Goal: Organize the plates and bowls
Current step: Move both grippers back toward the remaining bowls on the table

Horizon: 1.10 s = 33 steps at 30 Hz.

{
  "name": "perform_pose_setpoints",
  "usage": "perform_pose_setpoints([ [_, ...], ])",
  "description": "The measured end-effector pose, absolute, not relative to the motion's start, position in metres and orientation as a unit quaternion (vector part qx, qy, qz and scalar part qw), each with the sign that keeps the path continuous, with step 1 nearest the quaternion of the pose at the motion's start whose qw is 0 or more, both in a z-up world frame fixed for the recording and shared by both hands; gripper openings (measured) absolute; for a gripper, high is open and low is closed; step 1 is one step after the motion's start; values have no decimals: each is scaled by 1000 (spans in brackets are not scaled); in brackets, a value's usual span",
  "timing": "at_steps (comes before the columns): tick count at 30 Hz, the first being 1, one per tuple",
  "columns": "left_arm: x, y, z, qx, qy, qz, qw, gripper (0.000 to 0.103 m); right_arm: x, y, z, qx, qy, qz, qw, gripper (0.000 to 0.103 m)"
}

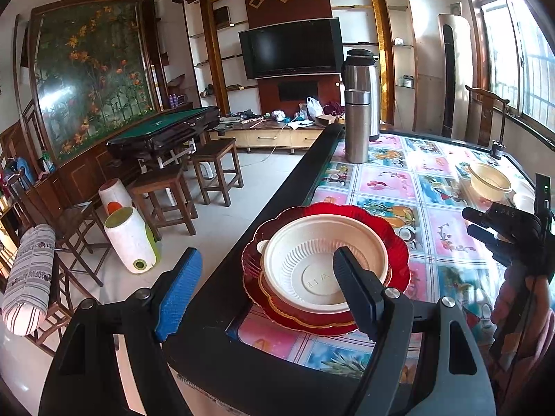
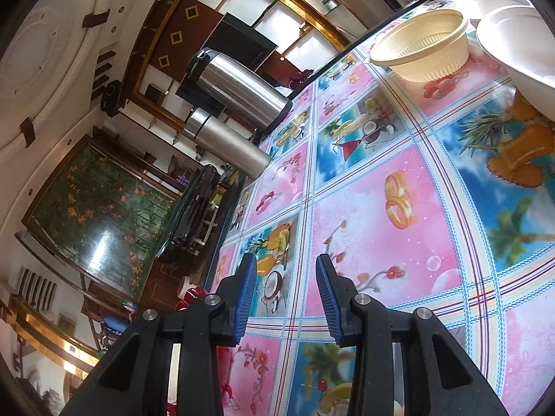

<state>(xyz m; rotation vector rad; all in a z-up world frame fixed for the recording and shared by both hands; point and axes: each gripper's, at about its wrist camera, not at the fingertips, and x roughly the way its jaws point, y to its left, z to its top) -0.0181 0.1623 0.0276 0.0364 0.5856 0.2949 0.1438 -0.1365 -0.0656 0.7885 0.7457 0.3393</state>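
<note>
A white ribbed bowl [image 1: 312, 263] sits in a stack of red scalloped plates [image 1: 395, 242] near the table's left edge. My left gripper [image 1: 267, 252] is open and hovers just short of that stack. Its right finger [image 1: 353, 287] overlaps the bowl's near rim, and its left finger [image 1: 180, 287] hangs off the table side. Nothing is held. My right gripper [image 2: 286, 260] is open over bare tablecloth, tilted, with nothing between its pads. It also shows in the left wrist view, as the right gripper [image 1: 482, 223]. A cream bowl [image 2: 419, 52] [image 1: 491, 180] and a white bowl [image 2: 513, 45] stand far across the table.
A steel thermos jug [image 1: 362, 79] and a steel flask [image 1: 357, 124] stand at the table's far left edge. The table [image 1: 277, 374] has a black rim and a glossy fruit-print cloth [image 2: 381, 225]. A hand [image 1: 513, 298] holds the right gripper. Wooden stools [image 1: 215, 170] stand on the floor to the left.
</note>
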Motion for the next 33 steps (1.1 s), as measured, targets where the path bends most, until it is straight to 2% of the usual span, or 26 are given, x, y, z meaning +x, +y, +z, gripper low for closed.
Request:
perform_pose_setpoints([
  [21, -20, 111, 20, 65, 301, 89, 947, 78, 131, -173, -56, 376, 318, 134, 860, 39],
  [33, -20, 41, 12, 131, 318, 19, 939, 78, 86, -218, -20, 286, 248, 99, 920, 43],
])
